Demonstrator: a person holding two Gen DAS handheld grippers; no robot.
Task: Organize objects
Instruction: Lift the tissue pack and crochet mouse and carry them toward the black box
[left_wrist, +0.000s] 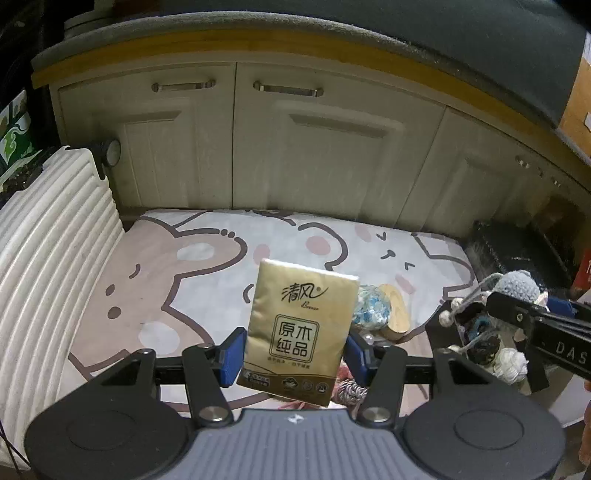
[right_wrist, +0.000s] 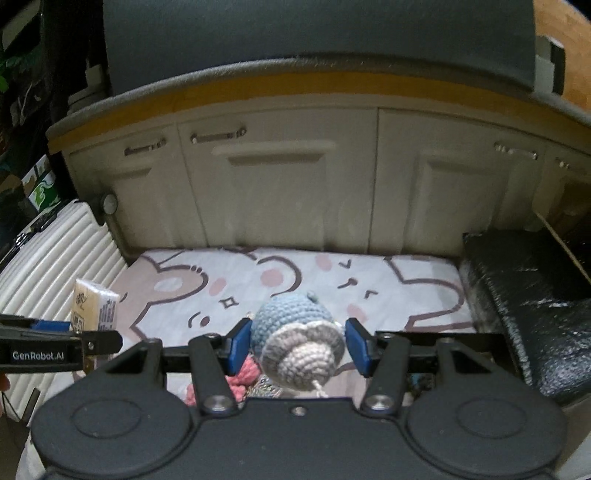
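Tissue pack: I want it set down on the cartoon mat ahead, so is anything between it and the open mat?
Nothing visible: the tissue pack hangs in the left gripper above bare cartoon mat.

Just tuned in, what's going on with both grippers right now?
The left gripper holds a gold tissue pack upright between its blue pads, lifted above the cartoon-print mat. The right gripper has a blue and grey crochet toy between its fingers; the grip looks loose. More small items lie in a pile on the mat below.
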